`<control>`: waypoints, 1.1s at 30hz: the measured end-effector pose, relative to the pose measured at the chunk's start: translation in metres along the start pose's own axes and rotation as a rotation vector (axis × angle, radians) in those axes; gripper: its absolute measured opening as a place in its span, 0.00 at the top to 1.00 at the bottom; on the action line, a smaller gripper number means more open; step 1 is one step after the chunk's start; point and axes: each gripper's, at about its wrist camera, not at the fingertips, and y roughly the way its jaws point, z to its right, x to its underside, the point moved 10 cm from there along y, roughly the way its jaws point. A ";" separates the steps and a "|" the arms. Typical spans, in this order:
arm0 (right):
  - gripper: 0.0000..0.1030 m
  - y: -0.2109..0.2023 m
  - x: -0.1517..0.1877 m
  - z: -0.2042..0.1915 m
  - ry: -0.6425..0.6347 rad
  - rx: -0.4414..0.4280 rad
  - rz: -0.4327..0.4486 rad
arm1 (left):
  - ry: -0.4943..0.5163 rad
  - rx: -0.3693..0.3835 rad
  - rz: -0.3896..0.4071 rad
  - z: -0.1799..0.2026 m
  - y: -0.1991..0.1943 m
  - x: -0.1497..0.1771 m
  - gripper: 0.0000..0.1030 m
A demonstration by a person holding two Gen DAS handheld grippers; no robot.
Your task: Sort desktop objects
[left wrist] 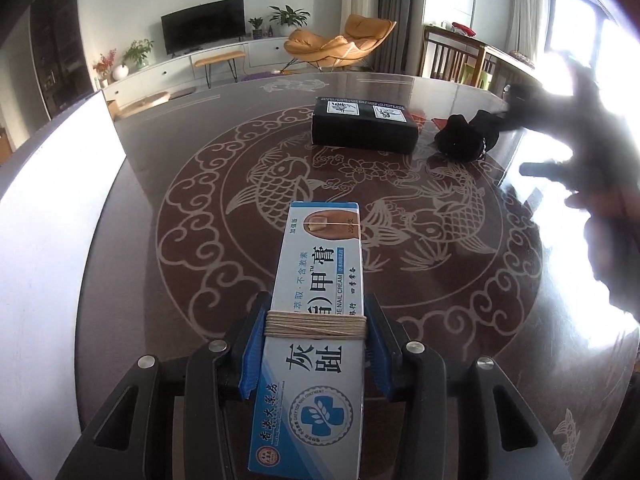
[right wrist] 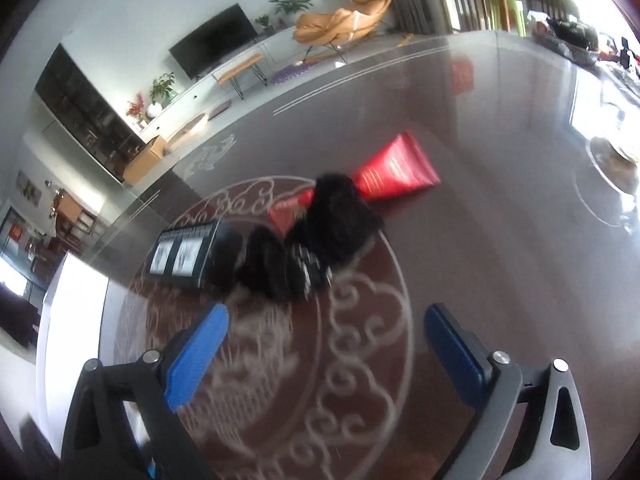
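One nail-cream carton [left wrist: 316, 320], blue and white, bound with a band of tan string, sits lengthwise between the jaws of the left gripper [left wrist: 316, 322], blue pads pressing both long sides; judged to be held that way for carrying to its sorting spot. Beyond the carton on the counter [left wrist: 180, 168], a black box [left wrist: 364, 130] lies flat. Just right of that box, a black fuzzy item [right wrist: 340, 220] rests against a smaller black piece [right wrist: 272, 268], partly covering a red tube [right wrist: 400, 170]. Right gripper [right wrist: 324, 344]: jaws wide apart, empty, aimed at the black heap, likely the next pick. Blurred: the heap's make-up; carton's near end cut off.
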 end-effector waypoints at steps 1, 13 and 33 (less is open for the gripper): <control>0.10 0.010 -0.006 -0.005 0.010 0.002 -0.008 | 0.002 -0.004 0.001 0.000 0.000 0.000 0.57; 0.55 0.025 0.019 -0.056 -0.418 -0.014 -0.060 | 0.002 -0.002 0.002 0.000 0.002 -0.001 0.57; 0.11 -0.042 0.141 -0.036 -0.482 0.079 0.030 | -0.029 -0.044 -0.048 -0.007 0.016 0.005 0.05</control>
